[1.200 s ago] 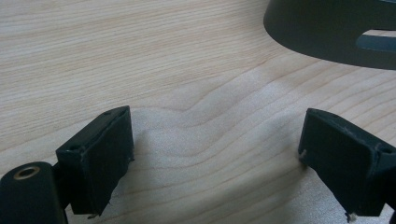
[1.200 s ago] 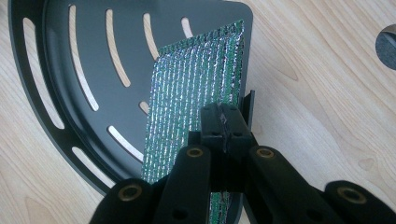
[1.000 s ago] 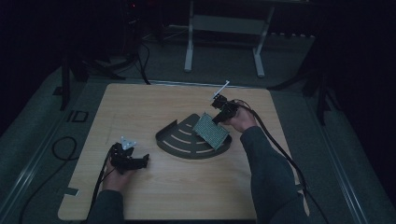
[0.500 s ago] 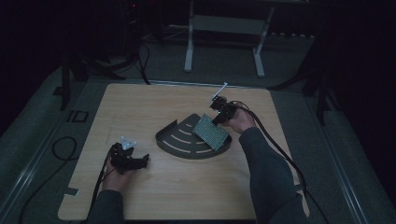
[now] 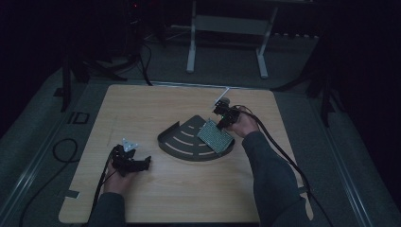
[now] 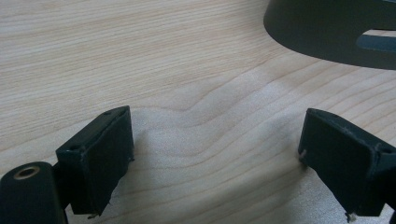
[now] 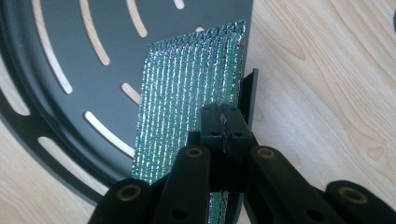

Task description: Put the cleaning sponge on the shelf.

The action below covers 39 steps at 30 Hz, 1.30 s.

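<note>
A: Right gripper (image 7: pixel 223 122) status?
B: Fingers pinched together on the near edge of the silvery mesh sheet (image 7: pixel 187 93). Sheet lies tilted over the right part of the dark slotted tray (image 5: pixel 182 142), against the tray's straight side wall.

A: Tray position?
B: Middle of the wooden bench (image 5: pixel 156 101).

A: Left gripper (image 6: pixel 215 163)?
B: Fingers spread wide, nothing between them, low over bare bench. The tray's curved rim is ahead of it, apart from the fingers.

High view very dim, perhaps underexposed
</note>
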Each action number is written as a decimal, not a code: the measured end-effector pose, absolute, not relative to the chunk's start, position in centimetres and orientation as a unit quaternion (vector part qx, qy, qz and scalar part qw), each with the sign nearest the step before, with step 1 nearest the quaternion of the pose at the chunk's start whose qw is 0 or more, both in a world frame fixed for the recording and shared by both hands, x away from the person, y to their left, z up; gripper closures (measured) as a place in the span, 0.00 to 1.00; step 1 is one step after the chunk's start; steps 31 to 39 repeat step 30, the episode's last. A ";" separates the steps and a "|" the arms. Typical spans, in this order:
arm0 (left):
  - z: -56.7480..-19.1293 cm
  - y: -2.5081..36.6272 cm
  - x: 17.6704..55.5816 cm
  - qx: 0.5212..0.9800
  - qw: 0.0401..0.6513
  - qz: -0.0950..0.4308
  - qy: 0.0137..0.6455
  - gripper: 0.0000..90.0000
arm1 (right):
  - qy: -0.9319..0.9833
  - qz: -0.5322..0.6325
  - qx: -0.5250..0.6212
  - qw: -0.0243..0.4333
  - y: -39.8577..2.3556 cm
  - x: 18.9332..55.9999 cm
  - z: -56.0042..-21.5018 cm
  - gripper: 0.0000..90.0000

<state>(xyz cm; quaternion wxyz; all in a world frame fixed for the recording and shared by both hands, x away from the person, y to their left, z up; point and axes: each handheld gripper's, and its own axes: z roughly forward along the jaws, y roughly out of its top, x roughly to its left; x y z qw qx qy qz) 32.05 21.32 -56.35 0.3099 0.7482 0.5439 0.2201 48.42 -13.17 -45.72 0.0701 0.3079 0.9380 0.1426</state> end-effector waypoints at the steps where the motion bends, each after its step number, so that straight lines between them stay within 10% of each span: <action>1: -56.4 21.3 32.0 0.748 0.310 0.220 0.544 0.12 | 0.938 0.140 0.310 0.072 -13.2 48.4 -45.8 0.99; 14: -56.4 21.3 32.0 0.748 0.310 0.220 0.544 0.12 | 0.939 0.128 0.310 0.075 -13.0 48.5 -46.5 0.99; 30: -56.4 21.3 32.0 0.748 0.310 0.220 0.544 0.12 | 0.916 0.186 0.343 0.097 -15.8 47.1 -45.1 0.60; 39: -56.4 21.3 32.0 0.748 0.310 0.220 0.544 0.12 | 0.916 0.186 0.343 0.097 -15.8 47.1 -45.1 0.60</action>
